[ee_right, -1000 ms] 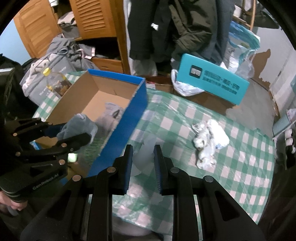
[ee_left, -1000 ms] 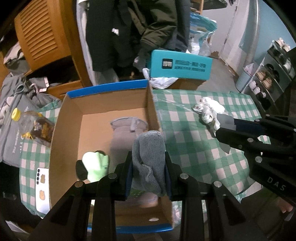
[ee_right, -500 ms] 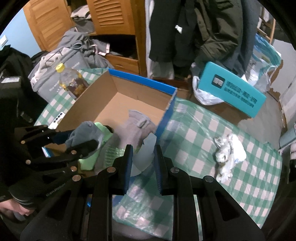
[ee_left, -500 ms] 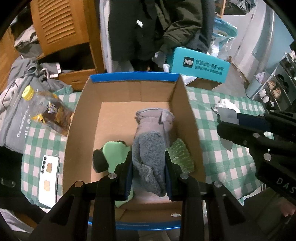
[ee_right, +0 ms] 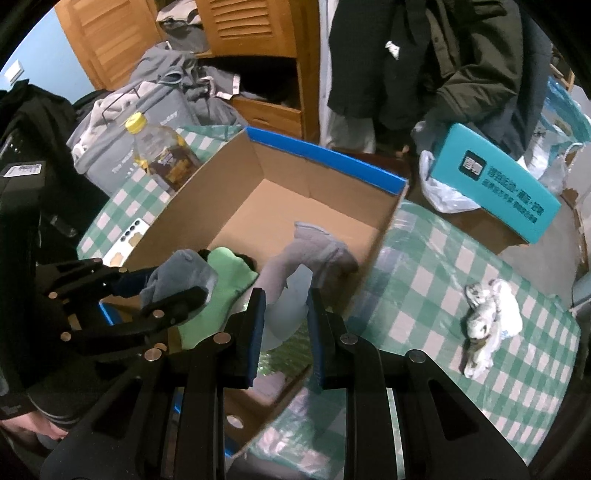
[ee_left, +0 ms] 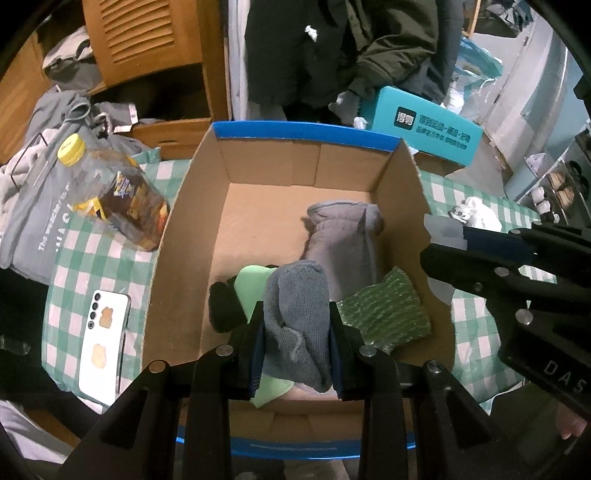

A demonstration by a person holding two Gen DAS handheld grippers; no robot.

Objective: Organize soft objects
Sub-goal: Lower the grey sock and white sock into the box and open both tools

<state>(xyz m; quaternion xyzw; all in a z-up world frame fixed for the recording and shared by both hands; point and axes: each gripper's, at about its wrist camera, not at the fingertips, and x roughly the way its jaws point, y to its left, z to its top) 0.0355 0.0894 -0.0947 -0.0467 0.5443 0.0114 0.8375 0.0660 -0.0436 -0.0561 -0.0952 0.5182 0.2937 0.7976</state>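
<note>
My left gripper (ee_left: pixel 296 314) is shut on a dark grey sock (ee_left: pixel 299 295) and hangs over the near end of the open cardboard box (ee_left: pixel 184 206). Inside the box lie a pale grey sock (ee_left: pixel 343 236), a light green sock (ee_left: pixel 251 280) with a black end, and a green mesh piece (ee_left: pixel 384 314). My right gripper (ee_right: pixel 286 317) is shut on a pale, whitish soft piece (ee_right: pixel 295 291) above the box's right wall. A white crumpled bundle (ee_right: pixel 487 317) lies on the checked cloth to the right. In the right wrist view the left gripper (ee_right: pixel 166 286) shows with its sock (ee_right: pixel 177 273).
A yellow-capped bottle (ee_left: pixel 110 188) and a white phone (ee_left: pixel 105 343) lie left of the box on the green checked table (ee_left: pixel 85 251). A teal carton (ee_left: pixel 424 125) stands behind the box. Grey clothes, dark coats and a wooden cabinet (ee_right: pixel 251 22) fill the back.
Both grippers have moved left, from over the checked cloth to over the box, each still holding its item. The white bundle now lies further to the right of them.
</note>
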